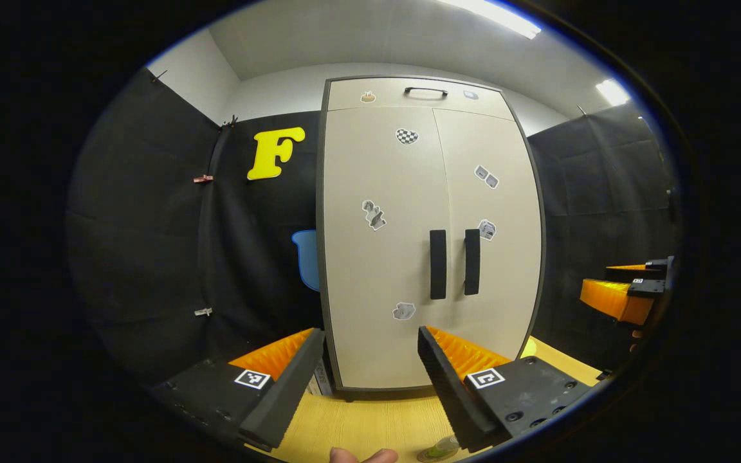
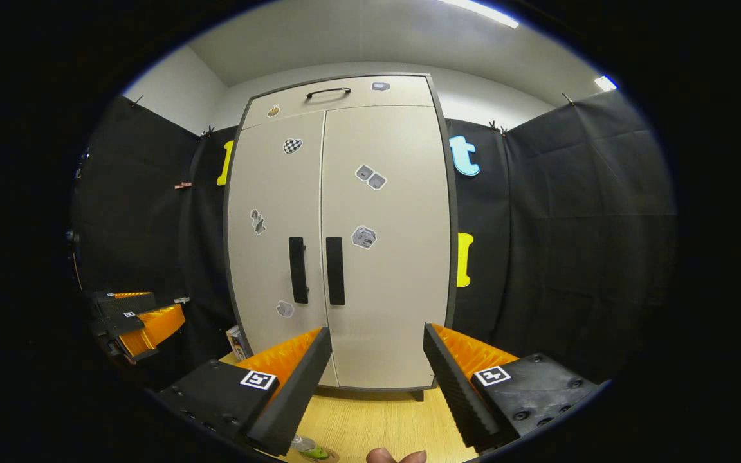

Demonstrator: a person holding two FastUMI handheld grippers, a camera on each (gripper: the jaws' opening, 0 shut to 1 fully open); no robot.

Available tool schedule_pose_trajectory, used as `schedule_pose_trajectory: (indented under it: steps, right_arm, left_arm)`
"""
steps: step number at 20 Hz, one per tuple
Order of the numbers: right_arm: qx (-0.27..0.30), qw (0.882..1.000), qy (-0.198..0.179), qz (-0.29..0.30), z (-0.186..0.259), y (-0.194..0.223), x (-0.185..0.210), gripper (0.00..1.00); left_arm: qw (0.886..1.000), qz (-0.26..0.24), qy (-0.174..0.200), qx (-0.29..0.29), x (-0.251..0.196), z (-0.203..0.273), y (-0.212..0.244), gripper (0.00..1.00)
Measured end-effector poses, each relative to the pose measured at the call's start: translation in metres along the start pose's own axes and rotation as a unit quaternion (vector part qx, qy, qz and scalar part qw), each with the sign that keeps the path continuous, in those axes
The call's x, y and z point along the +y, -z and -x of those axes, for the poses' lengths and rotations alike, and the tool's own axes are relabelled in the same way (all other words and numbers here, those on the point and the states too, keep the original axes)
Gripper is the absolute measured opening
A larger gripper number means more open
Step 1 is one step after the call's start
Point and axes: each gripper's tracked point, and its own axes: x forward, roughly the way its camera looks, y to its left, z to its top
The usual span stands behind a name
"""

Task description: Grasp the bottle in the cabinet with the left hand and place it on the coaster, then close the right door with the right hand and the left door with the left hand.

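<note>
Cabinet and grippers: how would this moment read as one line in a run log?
cabinet: both doors shut | left gripper: open, empty | right gripper: open, empty | bottle: on table, near edge

I see both cabinet doors (image 1: 431,244) shut, blocking the way inside; open tabletop (image 1: 370,418) lies near me.

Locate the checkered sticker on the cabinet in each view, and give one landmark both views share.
Left gripper view: the checkered sticker sits near the top of the left door, close to the seam between the doors.
Right gripper view: the checkered sticker is again high on the left door, left of picture centre.
Shared landmark: the two black door handles on either side of the seam.
</note>
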Motion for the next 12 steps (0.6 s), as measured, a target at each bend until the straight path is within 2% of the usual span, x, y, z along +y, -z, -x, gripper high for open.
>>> schedule_pose_trajectory:
  steps: [12]
  right_arm:
    - [0.001, 1.0, 0.007, 0.001, 0.001, -0.0001, -0.0067, 0.95]
  left_arm:
    - [1.0, -0.003, 0.0, 0.0, -0.0034, -0.0011, -0.0001, 0.95]
